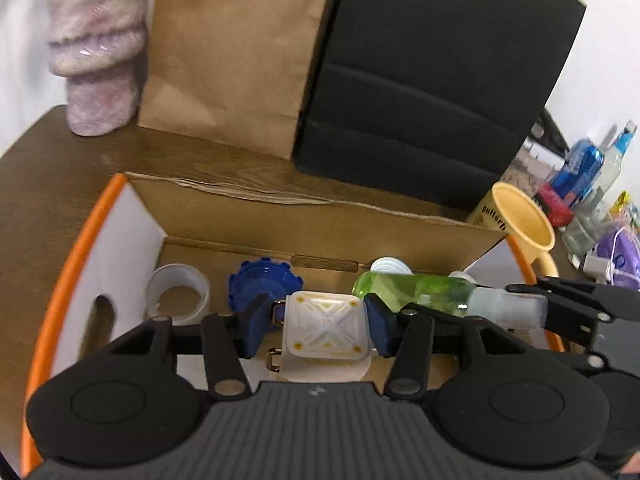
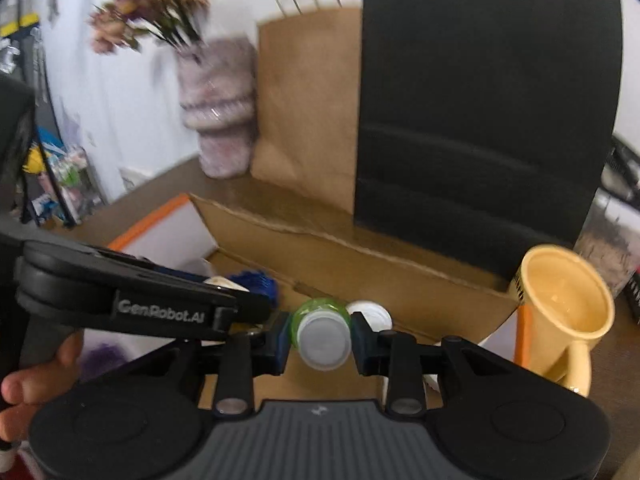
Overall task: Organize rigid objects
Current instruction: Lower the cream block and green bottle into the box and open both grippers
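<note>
Blue pads of the left gripper (image 1: 325,322) pinch a white square case (image 1: 325,326) low over the cardboard box (image 1: 280,216). Alongside, the right gripper (image 2: 320,334) clamps a green spray bottle (image 2: 320,330) by its cap. Both look mid-placement; next comes lowering and releasing inside the box, beside the blue cap (image 1: 262,280).

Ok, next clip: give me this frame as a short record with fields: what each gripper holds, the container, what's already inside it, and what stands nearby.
left gripper: shut on white square case
right gripper: shut on green bottle, held at its capped end
container: cardboard box, open, orange-edged flaps
inside box: tape roll, blue toothed cap, white lid
beside box: yellow mug
behind box: brown paper bag, black bag, vase
</note>
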